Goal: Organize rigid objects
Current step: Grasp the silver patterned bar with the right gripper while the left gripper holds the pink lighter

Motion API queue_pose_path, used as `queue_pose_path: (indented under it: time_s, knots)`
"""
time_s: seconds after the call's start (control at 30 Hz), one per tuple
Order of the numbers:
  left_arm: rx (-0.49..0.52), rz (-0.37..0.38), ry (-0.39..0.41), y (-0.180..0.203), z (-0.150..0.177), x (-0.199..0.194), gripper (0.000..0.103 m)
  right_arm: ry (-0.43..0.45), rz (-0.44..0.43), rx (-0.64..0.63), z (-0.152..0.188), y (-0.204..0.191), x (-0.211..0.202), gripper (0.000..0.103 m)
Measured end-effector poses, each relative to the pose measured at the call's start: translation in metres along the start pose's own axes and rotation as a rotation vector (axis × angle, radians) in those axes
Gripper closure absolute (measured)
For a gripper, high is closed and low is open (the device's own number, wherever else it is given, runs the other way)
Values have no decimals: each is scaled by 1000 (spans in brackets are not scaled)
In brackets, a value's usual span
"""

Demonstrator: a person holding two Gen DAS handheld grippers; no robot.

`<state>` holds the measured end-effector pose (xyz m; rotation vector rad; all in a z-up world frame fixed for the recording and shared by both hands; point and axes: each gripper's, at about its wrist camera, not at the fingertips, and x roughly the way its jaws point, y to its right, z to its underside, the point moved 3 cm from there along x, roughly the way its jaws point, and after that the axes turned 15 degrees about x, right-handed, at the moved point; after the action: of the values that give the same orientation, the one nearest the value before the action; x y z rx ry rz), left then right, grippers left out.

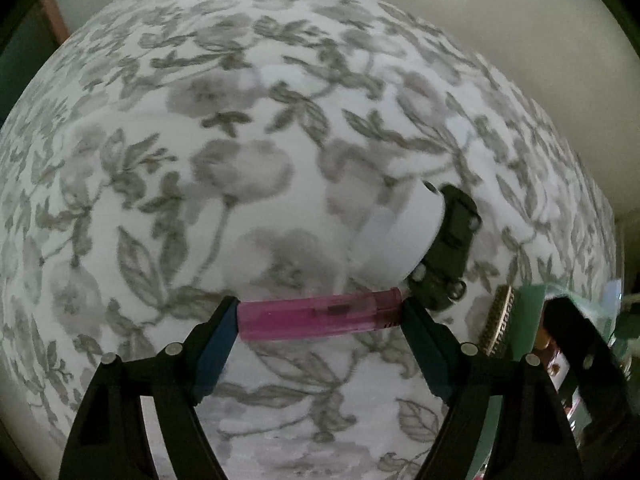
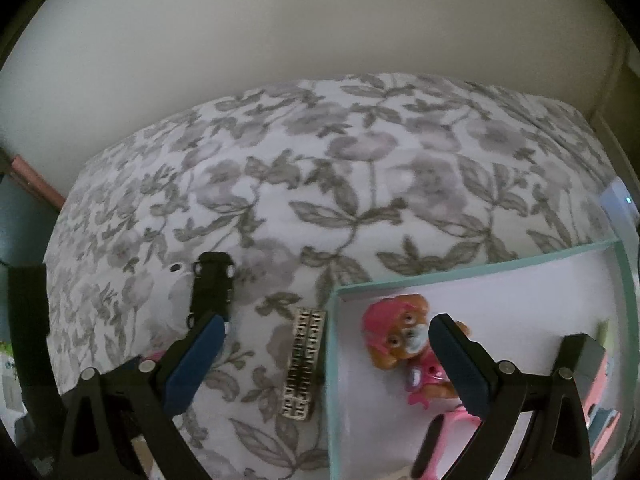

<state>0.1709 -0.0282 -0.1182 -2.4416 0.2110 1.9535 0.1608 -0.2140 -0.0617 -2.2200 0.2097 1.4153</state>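
My left gripper is shut on a see-through pink lighter, gripped end to end just above the floral bedspread. Just beyond it a black toy car lies against a white round object. My right gripper stands open over the left wall of a teal box, nothing pressed between its fingers. Inside the box lies a pink pup figure. The same black toy car shows by the right gripper's left finger. A patterned metal strip lies just outside the box.
The box's white floor also holds a pink handled item and a pink-and-grey toy at the right. A pale wall runs behind the bed. The metal strip and box edge sit right of the left gripper.
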Motion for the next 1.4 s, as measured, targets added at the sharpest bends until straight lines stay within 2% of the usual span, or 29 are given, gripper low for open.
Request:
queue_pose_path:
  time_s: [0.1, 0.2, 0.33, 0.5, 0.87, 0.97, 1.03, 1.13, 1.3, 1.4]
  knots:
    - [-26, -2, 17, -13, -1, -7, 21, 14, -32, -53, 5, -11, -2, 0]
    - [-45, -14, 38, -27, -3, -16, 21, 39, -2, -63, 7, -14, -3, 3]
    - [-74, -5, 68, -44, -7, -28, 21, 12, -25, -65, 12, -15, 0, 15]
    - [-99, 21, 91, -59, -10, -40, 21, -31, -30, -64, 19, -16, 5, 23]
    - [-137, 84, 111, -76, -10, -50, 21, -67, -46, -125, 34, -33, -2, 30]
    - [-145, 98, 113, -78, -9, -51, 21, -84, -6, -137, 39, -35, 3, 40]
    - [-151, 104, 114, -79, -7, -51, 21, -96, 29, -135, 43, -34, 7, 41]
    - [-160, 112, 117, -77, -5, -54, 21, -119, 82, -129, 48, -32, 13, 48]
    - [-164, 119, 118, -79, -7, -50, 21, -137, 149, -125, 53, -30, 23, 51]
    - [-165, 121, 114, -80, -7, -50, 21, -137, 152, -126, 53, -32, 25, 53]
